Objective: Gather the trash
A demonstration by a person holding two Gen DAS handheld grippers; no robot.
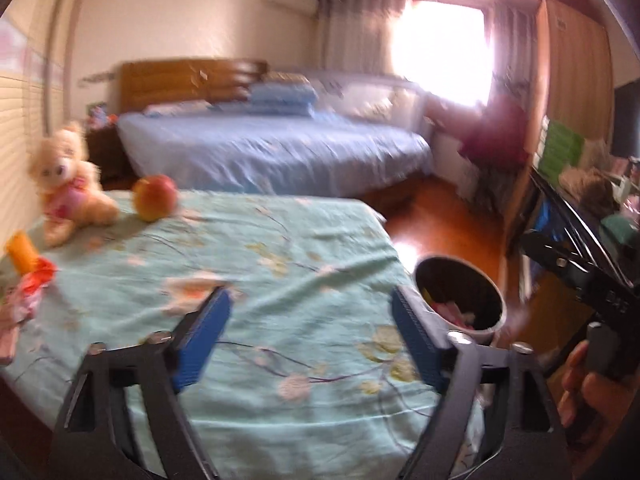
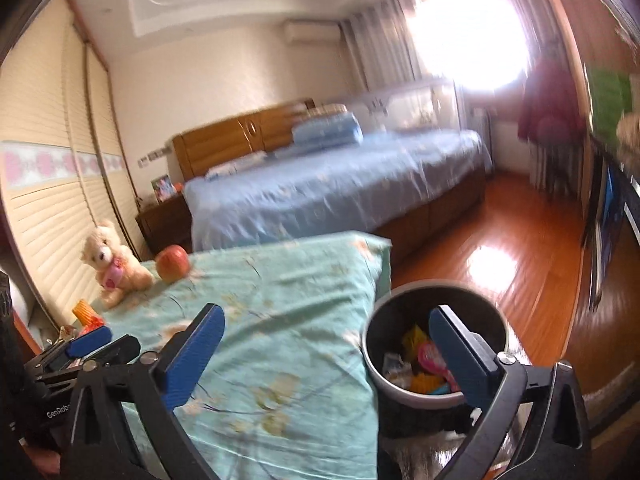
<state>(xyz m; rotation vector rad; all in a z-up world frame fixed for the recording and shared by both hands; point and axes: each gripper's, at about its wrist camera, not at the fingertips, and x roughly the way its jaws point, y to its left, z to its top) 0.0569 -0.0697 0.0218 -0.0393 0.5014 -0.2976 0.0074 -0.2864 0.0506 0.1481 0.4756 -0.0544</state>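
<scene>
Left tongs [image 1: 310, 336] spread wide, blue pads apart, nothing between, hovering over the counter [image 1: 256, 280] draped in a mint floral cloth. Right tongs [image 2: 328, 354] likewise apart and empty, left pad above the cloth edge, right pad over the trash bin [image 2: 400, 388].

Trash bin: dark, round, grey rim, standing on the floor just beside the counter's right edge. Already holding wrappers [image 2: 424, 364], yellow, pink and white, lying loose at the bottom. In the left view same bin [image 1: 460, 300] seen just past the right pad, pink scraps inside.

Still on the counter, far-left corner: crumpled red-and-white wrapper [image 1: 34, 284] next to an orange cup-like item [image 1: 22, 252], exact kind hard to tell through blur. More pale litter at the left frame edge, too blurred to name. From the right wrist view same orange item [image 2: 85, 310] partly hidden behind the left tongs.

Also on the counter, far side: teddy bear [image 1: 70, 184] sitting upright in a pink outfit, apple [image 1: 155, 197] just beside it to the right, apart from the trash.

Background: big bed [image 1: 272, 152] with blue sheet and wooden headboard, folded blue bedding near the head, bright window with curtains, wooden floor [image 2: 500, 248]. Both views motion-blurred.
</scene>
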